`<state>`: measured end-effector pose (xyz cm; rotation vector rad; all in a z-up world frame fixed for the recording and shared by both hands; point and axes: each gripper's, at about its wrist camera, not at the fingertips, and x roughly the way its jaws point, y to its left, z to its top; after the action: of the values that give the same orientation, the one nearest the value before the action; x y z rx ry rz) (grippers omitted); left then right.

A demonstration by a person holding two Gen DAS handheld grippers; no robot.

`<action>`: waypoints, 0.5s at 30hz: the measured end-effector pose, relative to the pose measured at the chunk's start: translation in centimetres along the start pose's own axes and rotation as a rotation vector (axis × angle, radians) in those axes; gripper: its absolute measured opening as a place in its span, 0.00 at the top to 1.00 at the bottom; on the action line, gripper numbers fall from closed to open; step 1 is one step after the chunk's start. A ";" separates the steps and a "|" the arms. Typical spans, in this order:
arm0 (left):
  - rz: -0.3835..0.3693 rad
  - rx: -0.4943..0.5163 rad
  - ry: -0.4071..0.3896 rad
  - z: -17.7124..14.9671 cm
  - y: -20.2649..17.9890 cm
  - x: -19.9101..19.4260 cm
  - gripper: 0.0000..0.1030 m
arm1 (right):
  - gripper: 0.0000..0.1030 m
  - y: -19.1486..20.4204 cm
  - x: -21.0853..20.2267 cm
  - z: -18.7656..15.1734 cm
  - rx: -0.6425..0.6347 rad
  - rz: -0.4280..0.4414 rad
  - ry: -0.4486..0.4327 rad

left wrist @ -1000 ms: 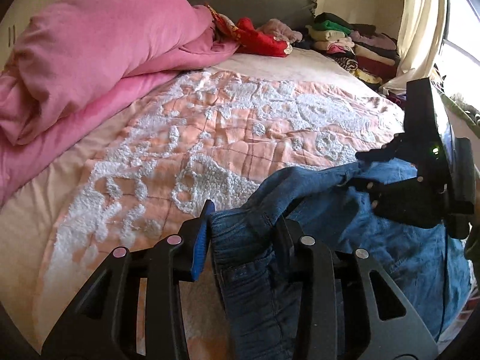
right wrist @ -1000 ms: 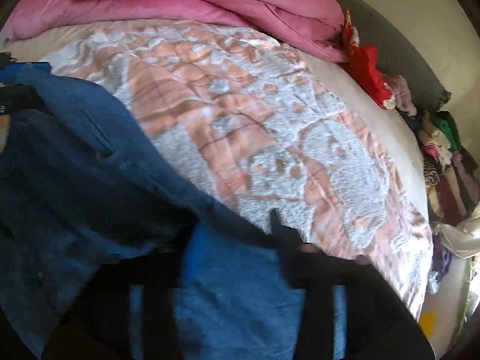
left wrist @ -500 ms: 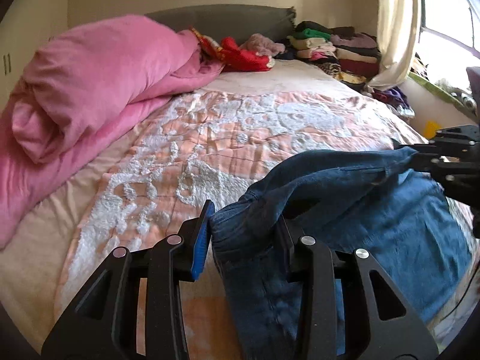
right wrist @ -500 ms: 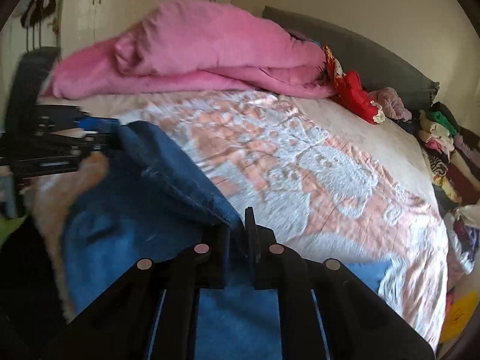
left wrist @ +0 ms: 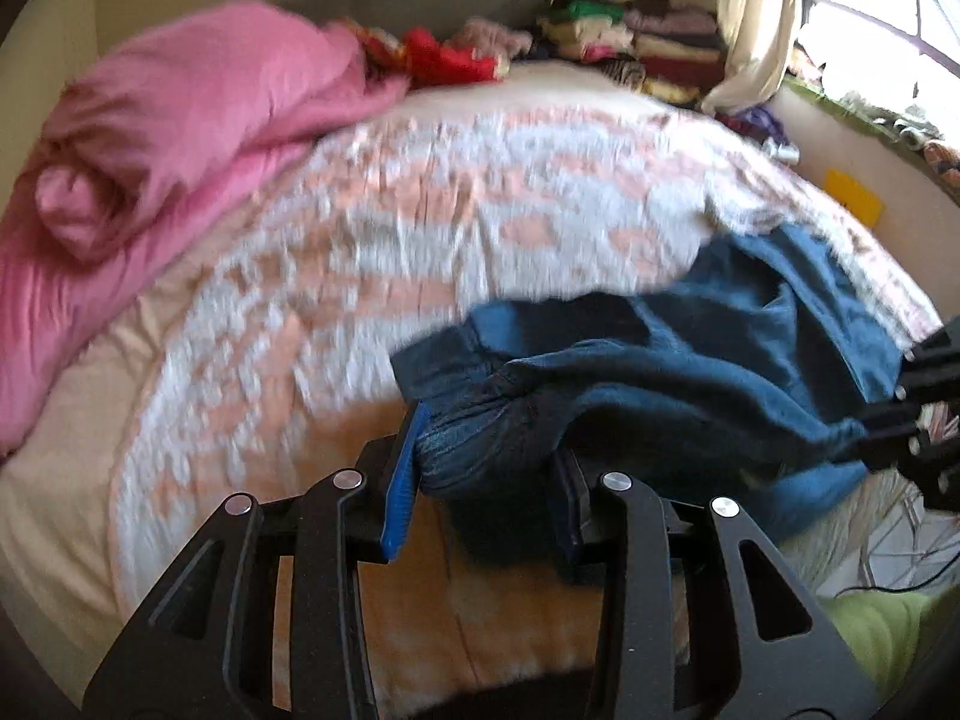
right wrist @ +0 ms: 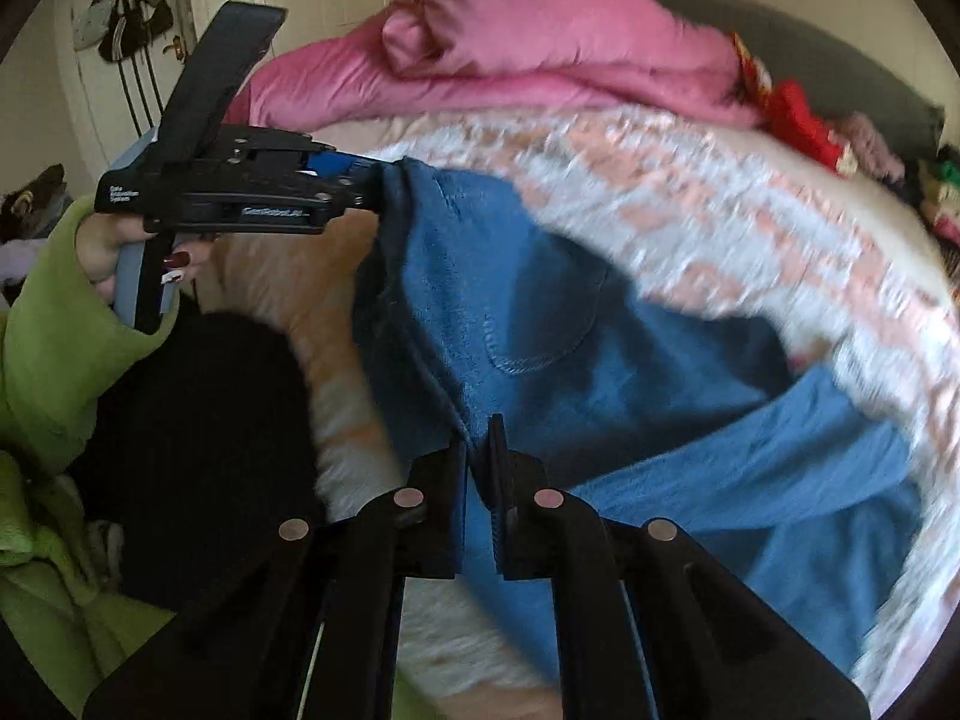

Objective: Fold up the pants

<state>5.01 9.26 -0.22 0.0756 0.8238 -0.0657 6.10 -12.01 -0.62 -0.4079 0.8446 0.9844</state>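
Note:
Blue denim pants (left wrist: 690, 372) hang between my two grippers above the near edge of the bed (left wrist: 480, 192). My left gripper (left wrist: 486, 462) is shut on a bunched end of the waistband. My right gripper (right wrist: 479, 450) is shut on the other end of the waistband; the pants (right wrist: 528, 312) spread out from it with a back pocket showing and the legs trailing right over the quilt. The left gripper (right wrist: 366, 186) shows at upper left in the right wrist view, the right gripper (left wrist: 870, 432) at the right edge of the left wrist view.
A pink duvet (left wrist: 180, 120) is rolled along the left of the bed. Folded clothes (left wrist: 630, 36) are stacked at the headboard by the curtain (left wrist: 756, 12). A pink-and-white quilt (right wrist: 690, 180) covers the mattress. My green sleeve (right wrist: 54, 324) is at the left.
Both grippers have pulled back toward the near edge of the bed and lifted, drawing the waistband taut between them. The view is blurred by the motion.

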 end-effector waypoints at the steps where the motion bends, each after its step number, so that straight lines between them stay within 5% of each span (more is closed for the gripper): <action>1: 0.011 0.006 0.019 -0.6 -0.2 0.3 0.71 | 0.94 0.6 0.5 -0.5 0.008 0.016 0.012; 9: 0.013 -0.062 0.081 -2.9 1.1 -0.6 0.57 | 0.94 1.4 2.4 -1.3 0.041 0.012 0.059; 15: 0.015 -0.103 0.043 -3.5 1.6 -4.2 0.57 | 0.94 1.3 2.7 -1.7 0.053 0.006 0.072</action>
<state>-0.23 11.29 0.59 -0.0141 0.8684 -0.0069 5.00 -10.92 -3.64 -0.3971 0.9355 0.9551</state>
